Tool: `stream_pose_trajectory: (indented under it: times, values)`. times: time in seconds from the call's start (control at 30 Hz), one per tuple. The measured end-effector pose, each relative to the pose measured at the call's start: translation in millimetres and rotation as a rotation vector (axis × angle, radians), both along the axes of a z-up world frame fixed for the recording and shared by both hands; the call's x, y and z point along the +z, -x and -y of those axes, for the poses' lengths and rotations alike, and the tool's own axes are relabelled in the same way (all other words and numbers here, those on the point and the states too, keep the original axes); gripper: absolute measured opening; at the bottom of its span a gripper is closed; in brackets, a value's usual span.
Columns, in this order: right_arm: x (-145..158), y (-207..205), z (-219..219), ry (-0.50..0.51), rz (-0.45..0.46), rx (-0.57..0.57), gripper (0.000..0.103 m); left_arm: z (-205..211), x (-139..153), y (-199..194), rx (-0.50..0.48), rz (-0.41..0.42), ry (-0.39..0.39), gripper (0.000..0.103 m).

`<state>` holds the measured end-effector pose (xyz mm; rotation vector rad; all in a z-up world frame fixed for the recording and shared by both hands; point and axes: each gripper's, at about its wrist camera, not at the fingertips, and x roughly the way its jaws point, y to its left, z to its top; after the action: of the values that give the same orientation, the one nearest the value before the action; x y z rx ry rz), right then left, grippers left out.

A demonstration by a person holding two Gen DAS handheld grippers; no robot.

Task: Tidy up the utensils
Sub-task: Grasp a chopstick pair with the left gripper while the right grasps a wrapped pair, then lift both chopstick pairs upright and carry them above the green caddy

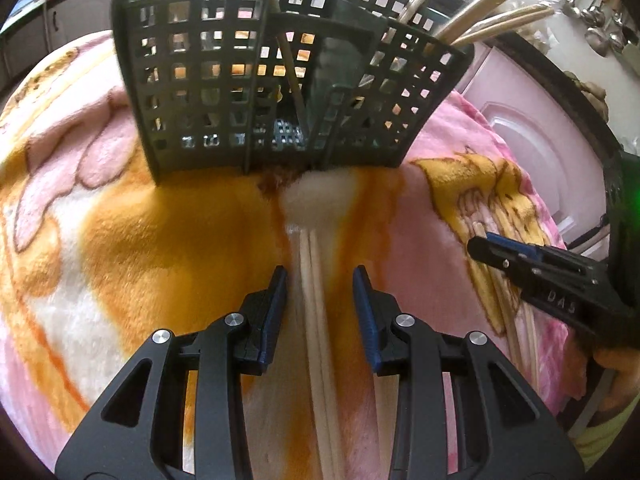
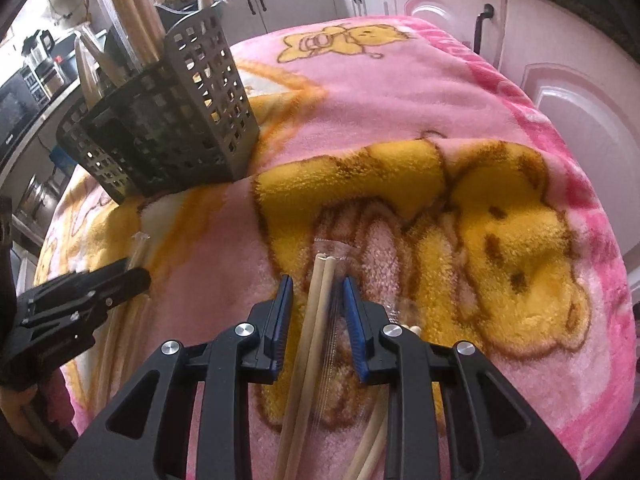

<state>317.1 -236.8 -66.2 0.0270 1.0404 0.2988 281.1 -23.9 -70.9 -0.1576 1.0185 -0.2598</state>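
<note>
A dark perforated utensil basket (image 1: 280,80) stands on the pink and yellow blanket (image 1: 140,240), with wooden chopsticks (image 1: 480,20) upright in it. It also shows in the right wrist view (image 2: 172,120) at upper left. My left gripper (image 1: 320,280) is open, its fingers on either side of a wrapped chopstick pair (image 1: 312,280) lying on the blanket just in front of the basket. My right gripper (image 2: 316,292) is open around another wrapped chopstick pair (image 2: 320,308). The right gripper shows in the left wrist view (image 1: 480,246); the left gripper shows in the right wrist view (image 2: 136,276).
More chopsticks (image 2: 372,440) lie under the right gripper. White cabinets (image 2: 560,92) stand beyond the blanket's far edge. Hanging ladles (image 1: 596,20) are at upper right. Kitchen appliances (image 2: 24,92) line the counter on the left.
</note>
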Motion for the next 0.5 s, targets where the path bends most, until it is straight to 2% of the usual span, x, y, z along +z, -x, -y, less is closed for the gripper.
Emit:
stream_pose_trajectory:
  times: [0.17, 0.23, 0.33, 0.5]
  values:
    - [0.6, -1.2, -3.4, 0.002, -0.004, 0.017, 0.010, 2.5, 0.5, -9.4, -0.009, -0.022, -0.030, 0.025]
    - [1.5, 0.4, -4.4, -0.020, -0.006, 0.028, 0.007, 5.1, 0.6, -12.7, -0.011, -0.025, -0.050, 0.021]
    - [5.5, 5.6, -9.6, -0.052, 0.006, 0.053, 0.006, -0.2, 0.8, -14.2, -0.004, -0.028, -0.051, 0.009]
    - [21.2, 19.6, -19.8, -0.140, 0.056, 0.103, 0.006, -14.4, 5.0, -6.1, 0.009, 0.000, -0.008, 0.005]
